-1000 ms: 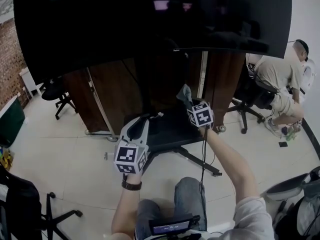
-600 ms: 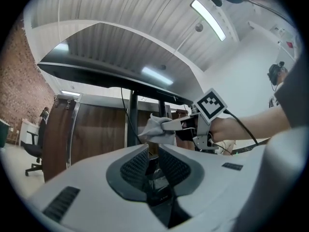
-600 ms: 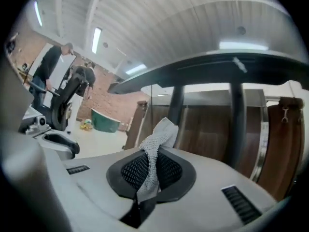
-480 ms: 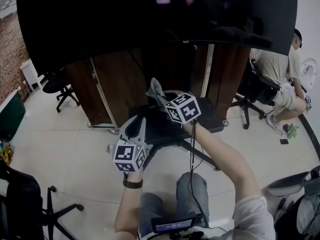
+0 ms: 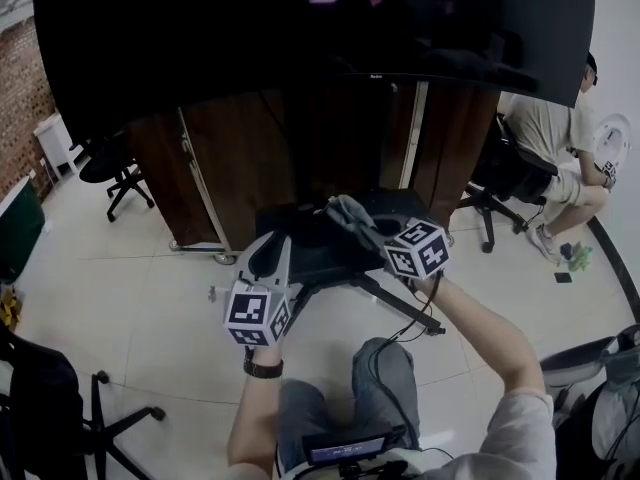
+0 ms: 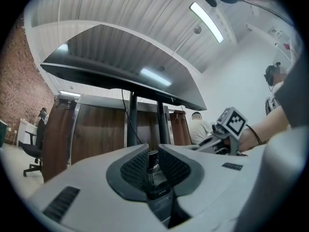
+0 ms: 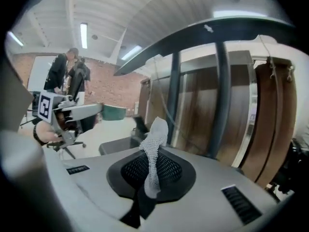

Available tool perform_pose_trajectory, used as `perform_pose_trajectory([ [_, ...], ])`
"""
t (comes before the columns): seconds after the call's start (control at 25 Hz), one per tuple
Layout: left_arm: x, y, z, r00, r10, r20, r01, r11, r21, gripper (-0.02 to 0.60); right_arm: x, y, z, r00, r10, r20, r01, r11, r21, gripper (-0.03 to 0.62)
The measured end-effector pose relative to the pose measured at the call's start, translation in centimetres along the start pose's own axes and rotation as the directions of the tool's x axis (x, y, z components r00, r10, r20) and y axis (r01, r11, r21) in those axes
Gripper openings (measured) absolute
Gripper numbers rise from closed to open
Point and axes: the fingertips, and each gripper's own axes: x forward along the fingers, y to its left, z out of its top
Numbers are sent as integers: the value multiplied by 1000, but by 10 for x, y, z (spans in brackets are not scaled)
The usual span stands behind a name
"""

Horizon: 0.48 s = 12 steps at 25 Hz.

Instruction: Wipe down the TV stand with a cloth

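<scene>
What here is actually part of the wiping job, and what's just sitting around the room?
Part of the job:
cloth, pinched in the right gripper
TV stand, its black base on the floor
left gripper, holding nothing

Just around:
TV overhead
wooden cabinets
left office chair
right office chair
seated person

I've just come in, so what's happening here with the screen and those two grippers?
A person holds a gripper in each hand before a TV on its stand. The right gripper is shut on a grey cloth, held over the stand's dark base. The left gripper is shut and empty, beside it.
</scene>
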Motion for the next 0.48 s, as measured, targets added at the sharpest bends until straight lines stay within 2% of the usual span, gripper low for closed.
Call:
perform_pose_trajectory([
  [0.08, 3, -6, 8, 998, -26, 60, 27, 999, -18, 75, 7, -43, 25, 992, -107, 74, 111, 992, -56, 25],
  [0.16, 10, -16, 12, 993, -61, 97, 64, 997, -31, 75, 30, -60, 37, 985, -144, 96, 153, 984, -96, 25],
  [0.32, 18, -34, 11, 992, -100, 81, 101, 995, -14, 75, 86, -53, 16, 996, -84, 3, 84, 996, -25, 25],
  [0.4, 19, -40, 10, 991, -109, 74, 110, 994, -5, 75, 91, -74, -4, 991, -122, -53, 122, 993, -2, 25],
  [0.48, 19, -43, 5, 991, -115, 66, 116, 993, -2, 75, 75, -115, -27, 974, -203, -100, 206, 978, 18, 25],
])
